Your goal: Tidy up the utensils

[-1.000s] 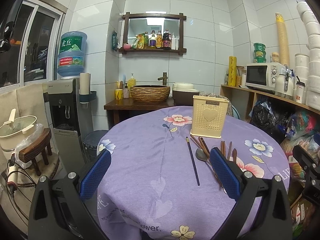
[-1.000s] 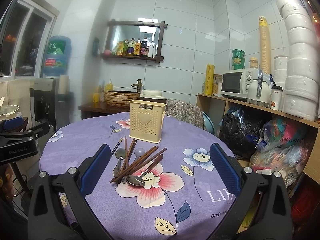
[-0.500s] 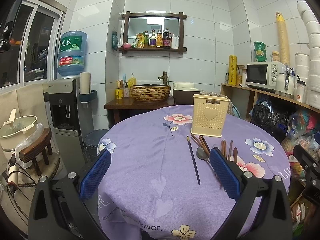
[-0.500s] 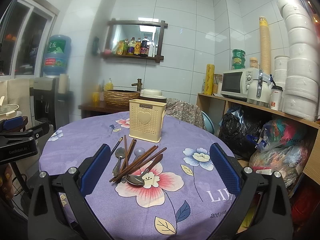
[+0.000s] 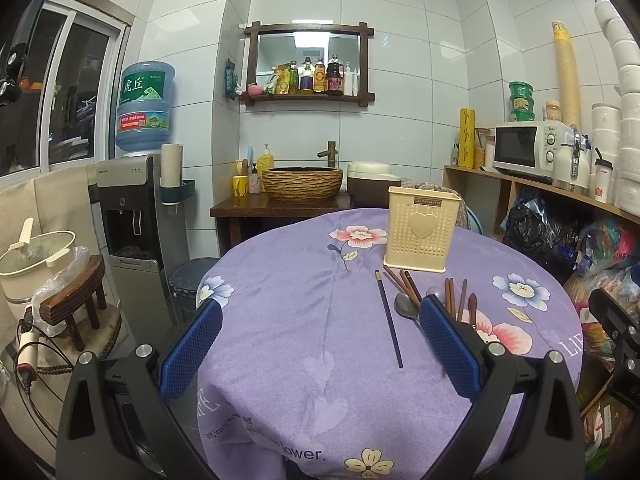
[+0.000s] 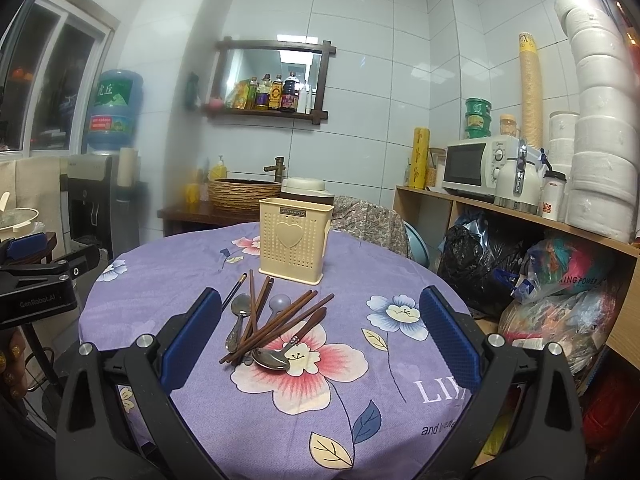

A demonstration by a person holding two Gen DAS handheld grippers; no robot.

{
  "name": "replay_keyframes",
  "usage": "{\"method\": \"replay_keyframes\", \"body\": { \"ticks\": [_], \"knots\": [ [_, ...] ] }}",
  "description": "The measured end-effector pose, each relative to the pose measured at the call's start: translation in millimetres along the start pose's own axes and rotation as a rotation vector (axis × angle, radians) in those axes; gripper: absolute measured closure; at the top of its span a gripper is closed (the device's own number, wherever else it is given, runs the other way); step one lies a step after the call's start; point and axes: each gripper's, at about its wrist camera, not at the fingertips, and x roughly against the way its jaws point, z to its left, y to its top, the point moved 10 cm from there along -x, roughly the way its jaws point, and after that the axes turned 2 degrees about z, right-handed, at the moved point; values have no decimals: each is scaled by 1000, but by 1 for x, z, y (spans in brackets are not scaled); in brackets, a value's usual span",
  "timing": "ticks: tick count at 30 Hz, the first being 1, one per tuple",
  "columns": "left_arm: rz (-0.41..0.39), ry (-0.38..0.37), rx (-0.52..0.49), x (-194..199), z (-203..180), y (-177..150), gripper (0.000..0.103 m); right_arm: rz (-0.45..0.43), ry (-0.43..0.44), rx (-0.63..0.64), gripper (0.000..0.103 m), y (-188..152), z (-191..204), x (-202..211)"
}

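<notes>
Barely shifted since a second ago: left gripper [image 5: 320, 344] and right gripper [image 6: 320, 336] hovering over the purple tablecloth [image 6: 168, 280], fingers wide apart, holding nothing. Heaped chopsticks [image 6: 276, 322] and spoons [image 6: 272, 358] just before the upright cream utensil holder [image 6: 294, 240]; dark chopstick [image 5: 388, 322] lying apart, left.

Left tongs [image 5: 320, 344] hang wide open over the near edge of the purple-clothed surface [image 5: 280, 312]; a dark chopstick [image 5: 389, 320] lies between them; cream holder [image 5: 422, 234] stands toward the far edge
</notes>
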Motion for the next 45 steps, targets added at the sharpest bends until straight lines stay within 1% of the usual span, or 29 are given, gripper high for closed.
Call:
{"method": "replay_keyframes", "body": {
  "ticks": [20, 23, 26, 28, 31, 36, 39, 42, 45],
  "knots": [
    [16, 3, -2, -5, 2, -1, 5, 16, -4, 8, 6, -6, 2, -3],
    [19, 5, -5, -9, 2, -2, 5, 28, -2, 6, 6, -7, 2, -6],
    [31, 24, 2, -14, 7, -4, 5, 47, -6, 17, 6, -11, 4, -12],
    [44, 34, -4, -19, 8, -5, 5, 74, -6, 31, 6, -14, 5, -19],
    [77, 0, -2, -27, 5, -9, 5, 122, -20, 44, 6, -20, 4, -33],
    [130, -32, 5, -50, 3, -14, 5, 190, -17, 23, 6, -28, -2, -58],
    [157, -45, -18, -68, 0, -14, 5, 257, -19, 15, 6, -35, -6, -83],
    [196, -91, -23, -90, -6, -12, 5, 339, -1, 14, 6, -44, -9, -109],
    [218, -118, -45, -111, -10, -9, 5, 377, 36, 6, 6, -47, -11, -133]
  ]
}}
